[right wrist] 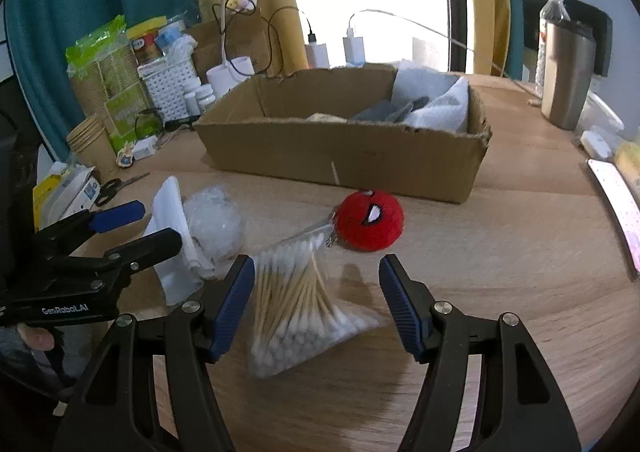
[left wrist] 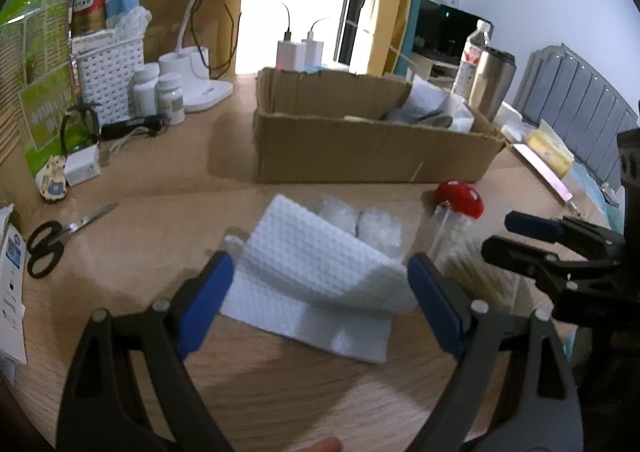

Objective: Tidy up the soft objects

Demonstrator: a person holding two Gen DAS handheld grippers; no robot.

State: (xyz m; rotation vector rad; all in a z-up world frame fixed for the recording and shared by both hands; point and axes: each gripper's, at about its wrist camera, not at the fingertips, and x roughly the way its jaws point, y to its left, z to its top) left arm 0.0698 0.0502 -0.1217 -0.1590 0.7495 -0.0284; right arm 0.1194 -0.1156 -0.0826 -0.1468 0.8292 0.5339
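A folded white waffle cloth (left wrist: 316, 276) lies on the wooden table, its top flap curled up, between the fingers of my open left gripper (left wrist: 320, 276); it also shows in the right wrist view (right wrist: 176, 236). Bubble wrap (left wrist: 360, 226) lies behind it. A bag of cotton swabs (right wrist: 296, 304) lies between the fingers of my open right gripper (right wrist: 316, 280). A red spider-face plush ball (right wrist: 370, 220) sits beyond the swabs. The cardboard box (right wrist: 340, 159) behind holds white and grey soft items.
Scissors (left wrist: 52, 238) lie at the left. Pill bottles (left wrist: 160, 93), a white basket (left wrist: 110, 71), a lamp base and chargers stand at the back left. A steel tumbler (right wrist: 566, 75) and a water bottle stand at the back right.
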